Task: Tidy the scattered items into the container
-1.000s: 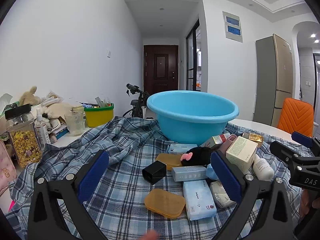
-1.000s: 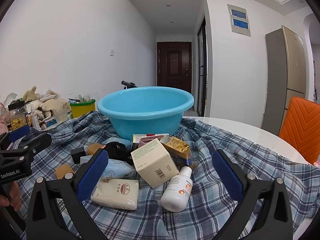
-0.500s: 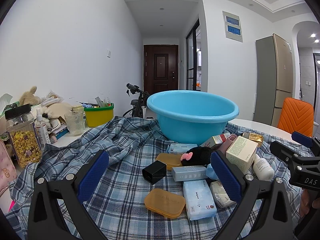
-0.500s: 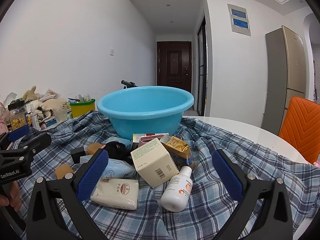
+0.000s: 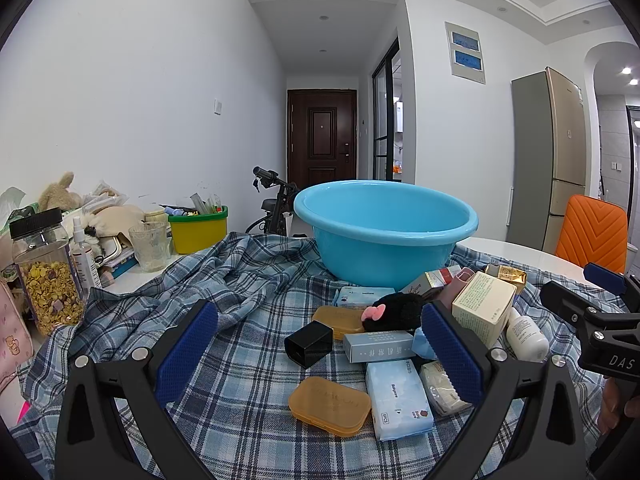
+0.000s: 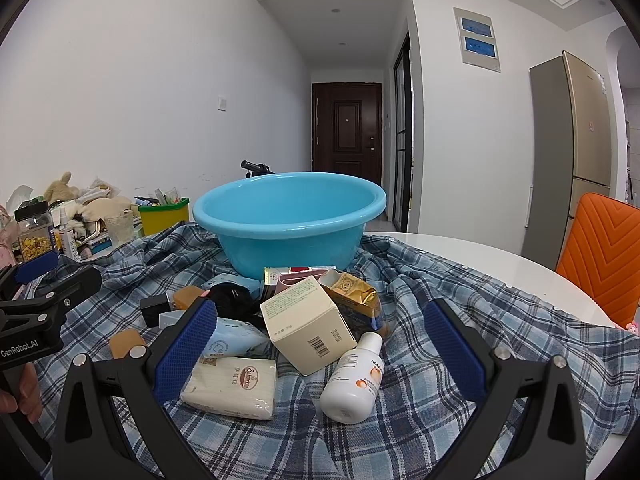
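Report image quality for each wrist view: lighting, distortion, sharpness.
Left wrist view: even indoor light, recessed ceiling spots, strong fisheye bending of the walls, dark corner vignette; the blue basin and the open left gripper look sharp. Right wrist view: same bowing and vignette; the white bottle is crisp between the open right gripper fingers.

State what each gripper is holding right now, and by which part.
Nothing is held. The left gripper and the right gripper are both open and empty, above the scattered items on the plaid cloth.

The blue basin's (image 5: pixel 386 232) inside is hidden behind its near wall.
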`<state>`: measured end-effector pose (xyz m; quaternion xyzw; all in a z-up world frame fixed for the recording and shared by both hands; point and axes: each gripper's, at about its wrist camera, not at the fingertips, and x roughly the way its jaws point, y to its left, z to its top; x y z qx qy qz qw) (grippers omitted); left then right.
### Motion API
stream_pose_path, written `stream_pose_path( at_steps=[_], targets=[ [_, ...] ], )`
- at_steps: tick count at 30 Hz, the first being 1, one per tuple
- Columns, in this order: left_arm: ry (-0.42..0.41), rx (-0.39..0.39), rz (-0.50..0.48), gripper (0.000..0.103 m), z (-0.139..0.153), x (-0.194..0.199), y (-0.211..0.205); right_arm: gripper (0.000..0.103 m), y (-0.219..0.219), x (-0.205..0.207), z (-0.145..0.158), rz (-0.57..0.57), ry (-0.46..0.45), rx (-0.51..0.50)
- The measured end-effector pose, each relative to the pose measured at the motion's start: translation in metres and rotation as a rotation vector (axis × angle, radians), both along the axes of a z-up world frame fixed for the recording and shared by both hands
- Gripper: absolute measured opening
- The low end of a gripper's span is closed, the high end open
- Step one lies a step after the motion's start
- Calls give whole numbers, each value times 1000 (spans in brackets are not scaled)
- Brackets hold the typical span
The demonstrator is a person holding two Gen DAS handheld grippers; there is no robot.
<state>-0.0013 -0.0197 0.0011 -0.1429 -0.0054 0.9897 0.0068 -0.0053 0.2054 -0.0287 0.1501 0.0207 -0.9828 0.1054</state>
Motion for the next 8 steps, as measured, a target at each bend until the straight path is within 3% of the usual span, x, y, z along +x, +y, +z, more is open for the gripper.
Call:
stream_pose_path(
  at_steps=[8],
  targets=[
    [0, 0, 1, 103, 0, 0, 0, 103, 0, 0, 0, -7, 1, -1]
  ],
)
